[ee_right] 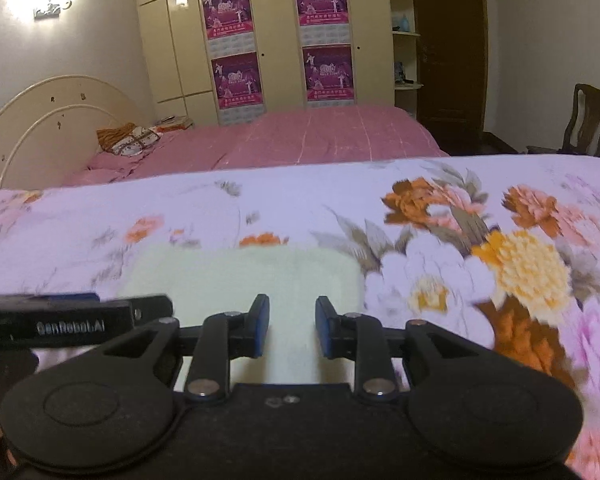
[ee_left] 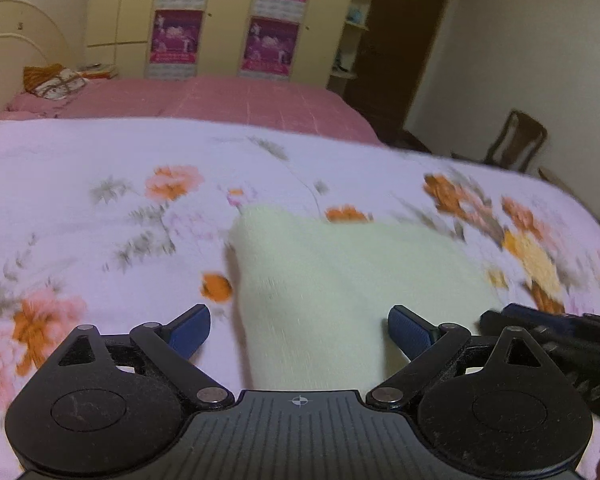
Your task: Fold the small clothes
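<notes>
While both grippers hover over the floral bedsheet (ee_left: pixel 80 208), we see the pale green garment (ee_left: pixel 340 272) lying flat on it, apparently already folded into a compact shape. From the left gripper (ee_left: pixel 299 330), whose fingers stand wide apart and empty, the garment spreads from 12 toward 2 o'clock. The right gripper (ee_right: pixel 288 326) shows a narrower gap, its fingers clear of the cloth and holding nothing; the garment lies at its 12 o'clock. We judge the step to be release or regrasp. To do it well, we would lift straight away without snagging an edge, then pinch matching corners together so that layers stay aligned.
</notes>
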### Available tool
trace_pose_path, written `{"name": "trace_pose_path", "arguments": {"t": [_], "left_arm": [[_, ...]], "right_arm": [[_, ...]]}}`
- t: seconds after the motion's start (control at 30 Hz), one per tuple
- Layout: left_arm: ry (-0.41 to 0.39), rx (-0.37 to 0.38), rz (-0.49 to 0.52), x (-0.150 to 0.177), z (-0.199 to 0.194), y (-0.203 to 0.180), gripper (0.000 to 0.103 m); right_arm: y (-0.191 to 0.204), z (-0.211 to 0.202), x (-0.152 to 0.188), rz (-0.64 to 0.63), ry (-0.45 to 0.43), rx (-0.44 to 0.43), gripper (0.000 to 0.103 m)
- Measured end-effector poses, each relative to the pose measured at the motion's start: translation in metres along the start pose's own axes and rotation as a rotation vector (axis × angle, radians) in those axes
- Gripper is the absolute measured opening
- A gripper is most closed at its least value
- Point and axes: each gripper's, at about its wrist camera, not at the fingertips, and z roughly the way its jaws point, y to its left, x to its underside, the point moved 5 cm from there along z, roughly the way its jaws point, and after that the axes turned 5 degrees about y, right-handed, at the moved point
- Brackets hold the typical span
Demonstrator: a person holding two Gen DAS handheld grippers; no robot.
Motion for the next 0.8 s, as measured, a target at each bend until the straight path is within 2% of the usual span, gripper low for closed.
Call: {"name": "trace_pose_path", "arguments": {"t": [0.1,0.23,0.47,0.63,0.8], "left_arm": [[0.021,0.008,-0.015,0.009,0.005,0.001,0.095],[0.034,0.000,-0.022,0.009,0.002,0.002,0.095],[0.032,-0.001,0.015,0.018,-0.013,-0.005,0.095],[0.042,0.012,0.039,0.028,-0.023,-0.012,0.095],[0.057,0.013,0.040,0.040,-0.031,-0.013,0.095]], "right_arm": [[-0.004,0.010,0.018,-0.022,0.039,0.024,0.025],[-0.007,0.010,0.013,0.010,0.052,0.026,0.025],[0.002,-0.022,0.021,0.007,0.014,0.008,0.026],[-0.003,-0.016,0.037,0.000,0.052,0.035,0.027],[-0.003,-0.031,0.036,0.047,0.035,0.032,0.031]]}}
